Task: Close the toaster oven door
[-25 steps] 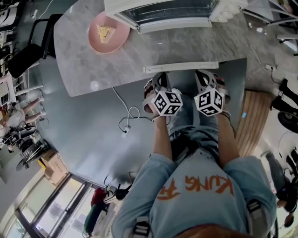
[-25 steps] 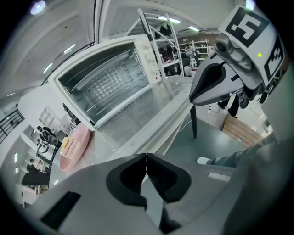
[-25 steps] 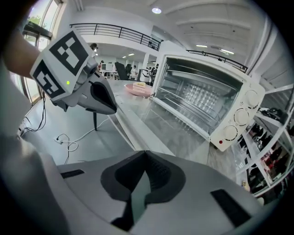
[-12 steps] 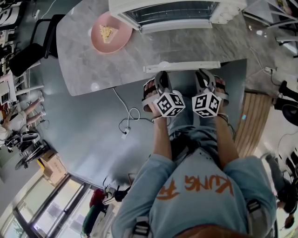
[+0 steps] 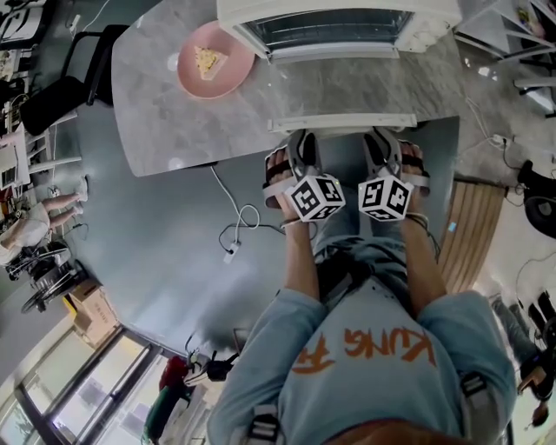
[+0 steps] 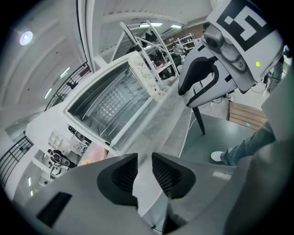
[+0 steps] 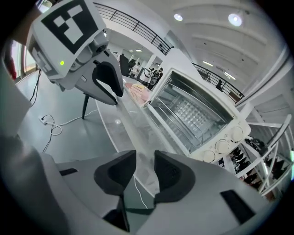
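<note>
Both sets of jaws have just been opening: left gripper [image 5: 301, 139] and right gripper [image 5: 382, 137] stand spread, loosely straddling the lowered toaster oven door [image 5: 340, 122]

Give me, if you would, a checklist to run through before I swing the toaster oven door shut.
1. Is the door shut? It lies down and open: not ok.
2. Does the left gripper grip? Its jaws have just been opening and stand apart, the door's front edge between them, unclamped: not ok.
3. Does the right gripper grip? Same state: not ok.
4. Is the toaster oven cavity clear? Only the rack shows: ok.
5. Is the pink plate clear of the door? It sits left of the oven: ok.
</note>
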Demonstrator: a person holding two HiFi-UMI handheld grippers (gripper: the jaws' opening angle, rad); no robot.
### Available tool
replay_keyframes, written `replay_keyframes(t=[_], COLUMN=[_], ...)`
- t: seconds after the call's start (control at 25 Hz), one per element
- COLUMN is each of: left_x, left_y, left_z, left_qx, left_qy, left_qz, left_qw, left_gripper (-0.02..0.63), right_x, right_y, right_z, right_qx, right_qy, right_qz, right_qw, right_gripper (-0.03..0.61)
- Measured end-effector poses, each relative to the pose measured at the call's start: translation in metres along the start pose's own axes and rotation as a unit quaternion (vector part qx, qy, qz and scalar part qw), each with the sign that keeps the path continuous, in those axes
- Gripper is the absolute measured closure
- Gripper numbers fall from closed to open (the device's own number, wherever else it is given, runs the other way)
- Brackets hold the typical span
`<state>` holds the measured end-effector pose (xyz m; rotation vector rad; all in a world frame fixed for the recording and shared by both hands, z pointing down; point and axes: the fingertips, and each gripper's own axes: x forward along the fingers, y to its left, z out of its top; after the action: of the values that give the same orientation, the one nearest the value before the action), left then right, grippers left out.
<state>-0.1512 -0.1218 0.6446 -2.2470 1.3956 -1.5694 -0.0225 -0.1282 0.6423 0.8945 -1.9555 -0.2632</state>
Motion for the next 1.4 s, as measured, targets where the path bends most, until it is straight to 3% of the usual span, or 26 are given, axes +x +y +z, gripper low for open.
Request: replay_keyframes(t=[0.2, 0.8, 1.4], left_x=[-0.001, -0.013, -0.013], left_y=[0.006, 0.058, 0.114], left_z=[0.004, 0.056, 0.099], left_qx=[-0.002, 0.009, 0.016], left_qy=[-0.002, -0.065, -0.102], left_qz=[-0.007, 0.077, 0.118], left_qw=[1.0000, 0.9948, 0.9876], left_gripper=[0.425, 0.443, 0.434], right_x=[-0.003, -0.014, -0.013], right_y=[-0.014, -0.066, -0.125], right_z=[0.010, 0.051, 0.089], right_qx=[-0.020, -0.052, -0.059], right_qy=[-0.008, -0.048, -0.088], right_qz=[-0.019, -0.067, -0.111], right_qw=[1.000, 0.995, 0.988], right_gripper=[0.446, 0.440, 0.419])
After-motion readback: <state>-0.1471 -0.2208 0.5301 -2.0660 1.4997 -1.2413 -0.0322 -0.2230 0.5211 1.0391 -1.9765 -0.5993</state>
